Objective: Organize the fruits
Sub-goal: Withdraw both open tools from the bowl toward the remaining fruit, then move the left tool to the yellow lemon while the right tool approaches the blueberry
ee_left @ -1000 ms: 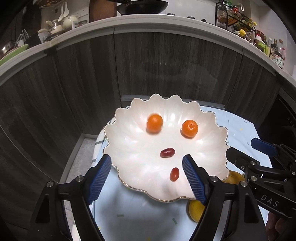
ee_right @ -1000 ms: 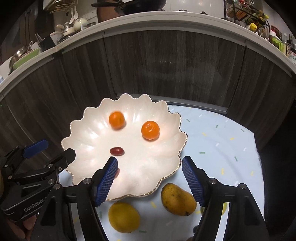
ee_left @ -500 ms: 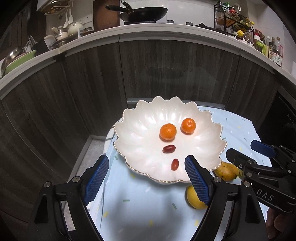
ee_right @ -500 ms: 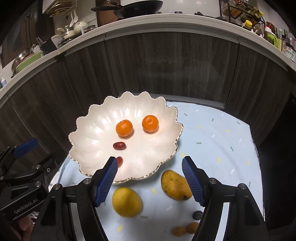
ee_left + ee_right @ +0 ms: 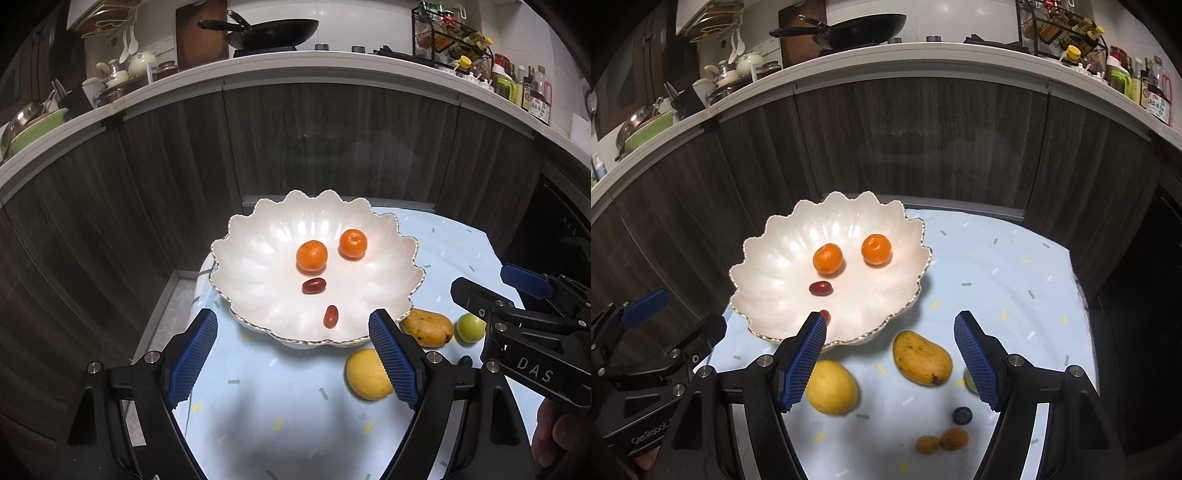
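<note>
We held the left gripper (image 5: 291,354) and right gripper (image 5: 890,354) wide, both empty. The speckled yellow oval mango (image 5: 921,358) lay on the cloth just beside the scalloped white porcelain bowl (image 5: 768,236), its long axis slanting away from the bowl's rim. We judged it best to pinch across its narrow width.

Dim, sharp fisheye views, glare on the bowl (image 5: 258,258), edges bowed

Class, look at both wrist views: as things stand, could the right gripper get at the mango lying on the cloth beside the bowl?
Probably yes. The right gripper is open and empty, and the mango lies between its fingers' line of sight, clear of the bowl and lemon.
</note>
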A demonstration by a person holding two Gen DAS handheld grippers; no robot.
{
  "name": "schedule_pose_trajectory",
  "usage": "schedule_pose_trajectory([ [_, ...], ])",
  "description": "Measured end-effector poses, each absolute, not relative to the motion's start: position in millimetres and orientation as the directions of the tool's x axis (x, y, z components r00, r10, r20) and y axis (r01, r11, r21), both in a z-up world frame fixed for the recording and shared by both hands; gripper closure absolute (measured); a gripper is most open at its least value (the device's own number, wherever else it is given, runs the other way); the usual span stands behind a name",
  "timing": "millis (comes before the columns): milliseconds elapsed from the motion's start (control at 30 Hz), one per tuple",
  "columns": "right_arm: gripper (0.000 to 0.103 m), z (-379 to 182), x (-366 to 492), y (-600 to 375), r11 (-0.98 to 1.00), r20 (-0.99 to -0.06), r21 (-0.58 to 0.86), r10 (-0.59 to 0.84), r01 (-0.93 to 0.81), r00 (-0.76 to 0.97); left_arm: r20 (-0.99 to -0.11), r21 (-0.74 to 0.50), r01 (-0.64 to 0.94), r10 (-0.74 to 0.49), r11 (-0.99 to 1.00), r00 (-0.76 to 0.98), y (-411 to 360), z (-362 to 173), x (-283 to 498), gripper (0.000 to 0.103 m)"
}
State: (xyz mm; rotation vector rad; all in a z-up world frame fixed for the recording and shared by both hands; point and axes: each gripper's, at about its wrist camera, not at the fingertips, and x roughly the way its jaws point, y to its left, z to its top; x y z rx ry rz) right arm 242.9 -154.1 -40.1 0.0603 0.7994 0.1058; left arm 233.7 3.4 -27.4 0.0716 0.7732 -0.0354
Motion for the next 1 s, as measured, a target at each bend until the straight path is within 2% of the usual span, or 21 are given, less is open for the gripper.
schedule_pose_trajectory([
  [467, 0.031, -40, 226, -177, 0.997, -0.707, 0.073, 0.073, -0.03, 0.703, -0.688, 0.051, 0.095, -0.034, 0.994, 0.725, -20, -29, 224, 0.019],
  [1000, 0.031, -64, 216, -203, 0.998, -0.737, 0.063, 0.033, 0.021, 0.675, -0.704, 0.048, 0.142, -0.068, 0.989, 0.707, -44, -53, 221, 0.019],
])
